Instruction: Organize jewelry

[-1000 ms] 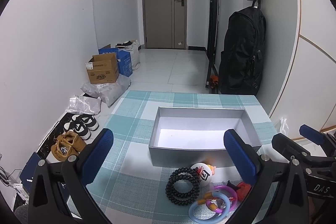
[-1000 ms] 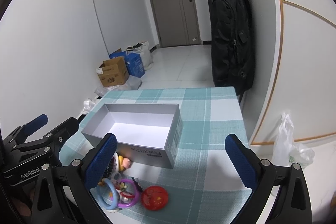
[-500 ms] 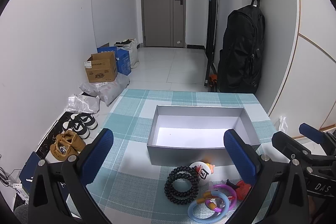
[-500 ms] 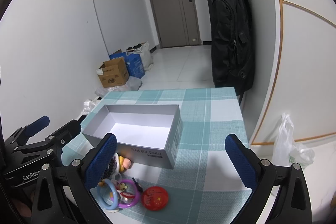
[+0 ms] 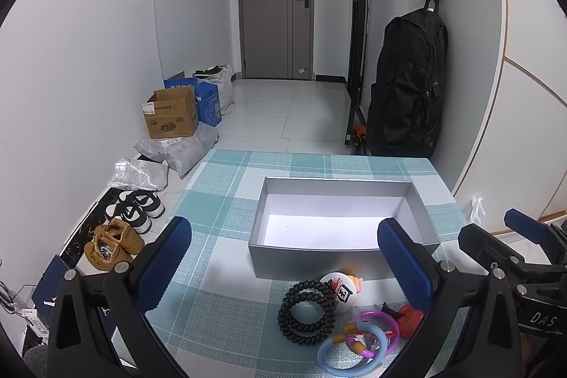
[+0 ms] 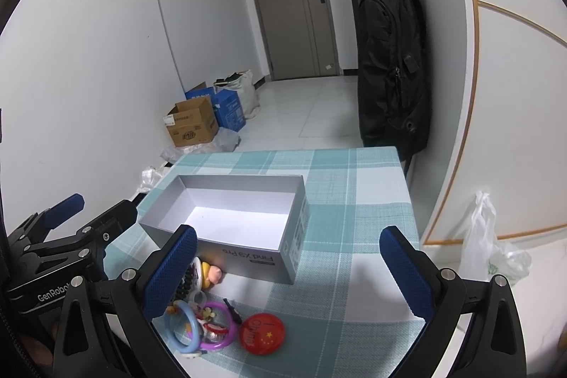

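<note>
Left tool [image 5: 283, 268] jaws spread wide, nothing between the pads, hovering above the near edge of the bench [image 5: 226, 201]. Right tool [image 6: 288, 271] likewise wide and empty, off to the left tool's right side

Jewelry sits in one loose cluster on the bench, close under both tools and short of the grey box [image 5: 340, 229]. The box is open-topped, nothing in it, straight ahead of the left tool, its long side running across the view

Cluster as seen from the left tool: black bead bracelet [image 5: 307, 312] just below and slightly right of the gap between the pads; blue ring [image 5: 351, 349] and purple ring [image 5: 375, 328] overlapping each other further right and nearer; a small white figure [image 5: 340, 286] touching the bracelet on the box side; red round badge [image 5: 407, 325] partly hidden behind the right pad

From the right tool the same cluster lies low and to the left, mostly tucked behind its left pad; only the badge [image 6: 262, 330] sits clear, below the gap

Judgement: the bracelet is the left tool's pick, being nearly centred and lying flat as a coil, so no long axis to line up. Move needed is down and a little right, then forward into the box. The badge suits the right tool
</note>
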